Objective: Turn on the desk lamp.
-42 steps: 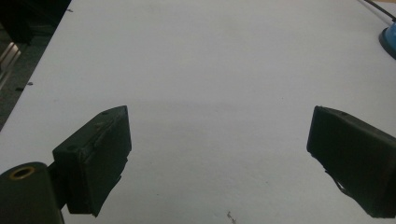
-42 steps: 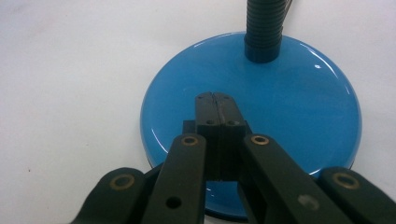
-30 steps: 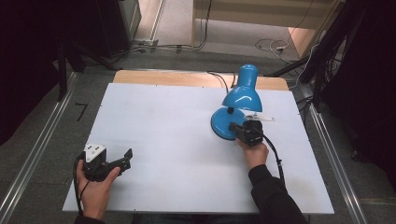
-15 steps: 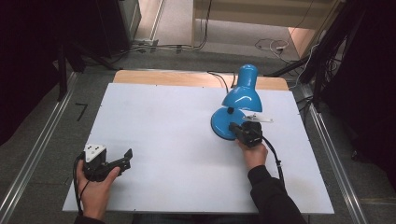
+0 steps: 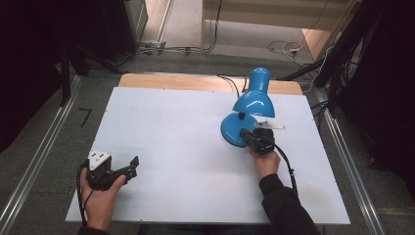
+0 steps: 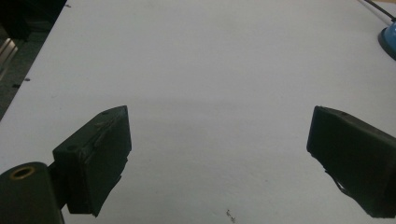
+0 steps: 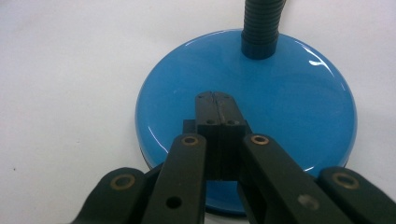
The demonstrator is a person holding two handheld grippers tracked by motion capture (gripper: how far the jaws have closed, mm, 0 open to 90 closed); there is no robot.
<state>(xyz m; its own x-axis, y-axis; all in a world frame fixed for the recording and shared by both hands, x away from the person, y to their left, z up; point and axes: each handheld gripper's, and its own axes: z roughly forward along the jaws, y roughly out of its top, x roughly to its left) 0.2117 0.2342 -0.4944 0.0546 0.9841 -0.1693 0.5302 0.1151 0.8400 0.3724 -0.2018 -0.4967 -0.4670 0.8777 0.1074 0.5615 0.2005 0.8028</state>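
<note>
Right of centre on the white bench (image 5: 186, 147), our right tool (image 7: 216, 100), jaws together, presses the glossy blue metal desk lamp (image 5: 247, 115)'s round base (image 7: 280, 93): weighty, slick, best gripped by its ribbed neck (image 7: 259, 23). Left tool (image 6: 219, 158) gapes empty.

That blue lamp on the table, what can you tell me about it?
The blue desk lamp stands upright on the right half of the white table. It has a glossy round base, a dark ribbed flexible neck rising from the base's far side, and a shiny bell-shaped shade that hangs over the base. A dark cable runs off behind it. The right gripper, jaws shut, sits over the base's near part; contact cannot be told.
</note>
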